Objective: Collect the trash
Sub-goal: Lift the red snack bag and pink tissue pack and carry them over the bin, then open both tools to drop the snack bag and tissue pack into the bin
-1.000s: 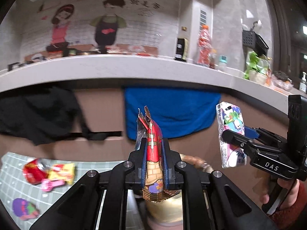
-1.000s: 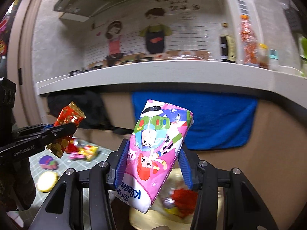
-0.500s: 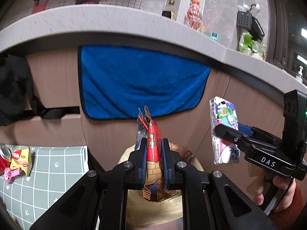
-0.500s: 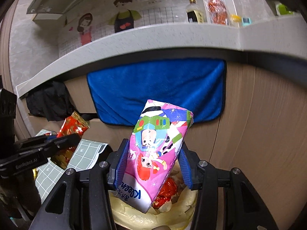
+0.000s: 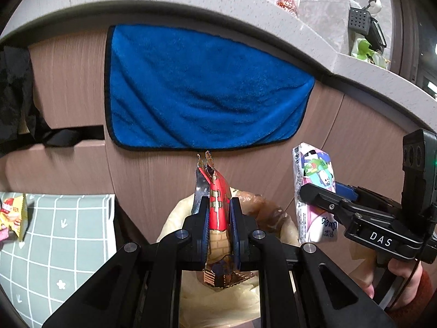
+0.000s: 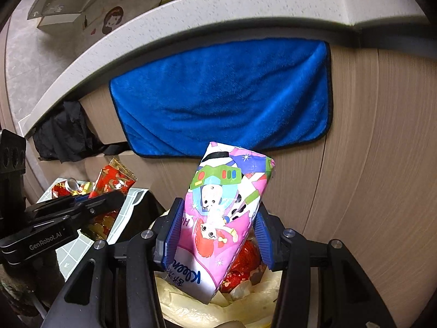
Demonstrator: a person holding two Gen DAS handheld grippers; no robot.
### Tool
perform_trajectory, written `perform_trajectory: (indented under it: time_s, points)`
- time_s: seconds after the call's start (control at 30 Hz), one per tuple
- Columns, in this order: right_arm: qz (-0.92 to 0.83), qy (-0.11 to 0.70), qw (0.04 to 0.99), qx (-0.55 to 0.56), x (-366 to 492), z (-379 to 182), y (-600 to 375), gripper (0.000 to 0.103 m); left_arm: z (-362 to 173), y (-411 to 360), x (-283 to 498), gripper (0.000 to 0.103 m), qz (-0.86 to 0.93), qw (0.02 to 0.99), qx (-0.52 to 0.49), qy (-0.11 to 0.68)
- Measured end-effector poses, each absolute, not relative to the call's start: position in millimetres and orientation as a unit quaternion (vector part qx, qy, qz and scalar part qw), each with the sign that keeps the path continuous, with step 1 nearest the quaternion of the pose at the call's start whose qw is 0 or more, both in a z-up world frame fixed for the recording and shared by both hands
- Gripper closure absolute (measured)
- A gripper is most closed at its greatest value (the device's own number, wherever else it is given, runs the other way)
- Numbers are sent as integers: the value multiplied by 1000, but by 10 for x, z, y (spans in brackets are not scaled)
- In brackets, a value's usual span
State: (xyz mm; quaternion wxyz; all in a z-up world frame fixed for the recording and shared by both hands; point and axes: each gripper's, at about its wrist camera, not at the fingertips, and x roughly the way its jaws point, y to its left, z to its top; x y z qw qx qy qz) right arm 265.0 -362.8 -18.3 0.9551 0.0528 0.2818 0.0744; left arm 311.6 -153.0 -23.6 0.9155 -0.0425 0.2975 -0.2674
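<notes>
While both tools point toward the blue towel (image 5: pixel 204 90) at twelve o'clock, the left gripper (image 5: pixel 218 218) pinches a red wrapper (image 5: pixel 217 205) upright and the right gripper (image 6: pixel 215 232) clamps a pink tissue pack (image 6: pixel 224 207), above the bag-lined bin (image 6: pixel 245 300) at six o'clock.

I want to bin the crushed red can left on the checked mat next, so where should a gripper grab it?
Judging from the right wrist view, the crushed red can lies on its side on the checked mat, silver top showing. Probably come from above and pinch across its flattened middle; much of it is hidden behind the left gripper.
</notes>
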Motion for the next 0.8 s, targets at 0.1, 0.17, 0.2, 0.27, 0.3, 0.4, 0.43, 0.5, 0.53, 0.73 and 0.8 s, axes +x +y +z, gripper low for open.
perform_trajectory:
  time_s: [0.1, 0.17, 0.2, 0.27, 0.3, 0.4, 0.43, 0.5, 0.53, 0.73, 0.8]
  points:
    - [73, 287, 954, 55, 2682, -235, -3656, 57, -308, -1547, 3161, 89, -271, 912, -45, 305]
    - [72, 290, 953, 57, 2703, -274, -3671, 57, -353, -1565, 3183, 89, -275, 909, -47, 311]
    - [72, 292, 952, 58, 2718, -296, -3677, 57, -370, -1574, 3195, 89, -276, 907, -47, 313]
    - [71, 296, 951, 59, 2760, -330, -3677, 57, -420, -1596, 3224, 89, -280, 904, -49, 320]
    - [71, 298, 950, 60, 2770, -349, -3680, 57, -436, -1602, 3238, 89, -281, 903, -49, 322]
    - [76, 303, 948, 67, 2818, -410, -3687, 57, -498, -1625, 3293, 88, -298, 894, -55, 330]
    - [83, 304, 946, 74, 2836, -438, -3703, 55, -523, -1627, 3334, 85, -312, 886, -59, 337]
    - [92, 317, 939, 96, 2909, -508, -3746, 52, -573, -1616, 3441, 65, -338, 870, -75, 352]
    - [91, 323, 936, 104, 2941, -537, -3760, 50, -595, -1601, 3490, 50, -345, 863, -85, 359]
    - [93, 331, 929, 133, 2974, -612, -3797, 48, -576, -1428, 3565, 47, -326, 862, -111, 373]
    - [99, 334, 928, 131, 2946, -596, -3759, 48, -498, -1328, 3530, 47, -309, 871, -106, 367]
